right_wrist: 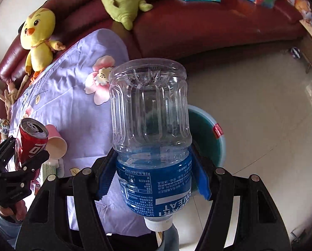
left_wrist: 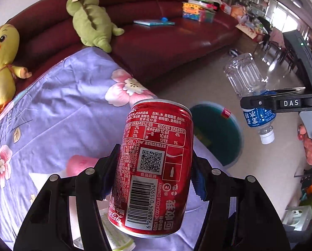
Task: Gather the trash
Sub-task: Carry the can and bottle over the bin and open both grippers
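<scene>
Can and bottle held in the air, near the bin

The left gripper (left_wrist: 153, 173) is pinched on the red can (left_wrist: 153, 167) at mid-body; the right gripper (right_wrist: 153, 173) is clamped on the plastic bottle (right_wrist: 151, 133) at its blue label, cap downward. Both are judged light, thin-walled and easily dented, so a gentle mid-body hold suffices. The teal bin (right_wrist: 210, 142) stands on the floor just beyond the cloth-covered table (left_wrist: 57, 108).

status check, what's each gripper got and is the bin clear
Left gripper shut on red cola can. Right gripper shut on empty plastic bottle, cap down. Green bin on floor ahead, open, nothing blocking it.
</scene>
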`<move>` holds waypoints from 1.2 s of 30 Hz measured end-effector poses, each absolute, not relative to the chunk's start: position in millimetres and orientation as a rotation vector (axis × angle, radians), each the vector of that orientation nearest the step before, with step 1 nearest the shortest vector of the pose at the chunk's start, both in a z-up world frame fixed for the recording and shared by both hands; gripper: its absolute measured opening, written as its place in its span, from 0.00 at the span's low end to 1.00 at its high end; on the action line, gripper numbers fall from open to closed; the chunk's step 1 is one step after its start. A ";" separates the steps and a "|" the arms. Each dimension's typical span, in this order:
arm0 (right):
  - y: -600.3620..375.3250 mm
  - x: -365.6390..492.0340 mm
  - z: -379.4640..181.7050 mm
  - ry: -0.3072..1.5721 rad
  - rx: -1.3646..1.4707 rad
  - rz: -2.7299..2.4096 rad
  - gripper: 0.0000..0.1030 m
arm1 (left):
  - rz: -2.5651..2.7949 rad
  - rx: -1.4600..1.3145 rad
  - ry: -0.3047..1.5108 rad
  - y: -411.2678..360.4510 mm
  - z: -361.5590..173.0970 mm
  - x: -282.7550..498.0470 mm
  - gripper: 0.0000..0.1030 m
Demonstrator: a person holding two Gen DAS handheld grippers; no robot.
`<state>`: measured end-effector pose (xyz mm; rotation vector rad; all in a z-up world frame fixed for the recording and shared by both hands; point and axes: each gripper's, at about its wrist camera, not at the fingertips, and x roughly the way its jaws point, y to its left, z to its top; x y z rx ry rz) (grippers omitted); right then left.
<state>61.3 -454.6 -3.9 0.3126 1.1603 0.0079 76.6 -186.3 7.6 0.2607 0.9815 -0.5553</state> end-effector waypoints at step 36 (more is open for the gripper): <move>-529.3 59.9 -89.0 1.265 0.442 -0.022 0.61 | -0.571 0.363 1.139 -332.0 -79.4 96.9 0.82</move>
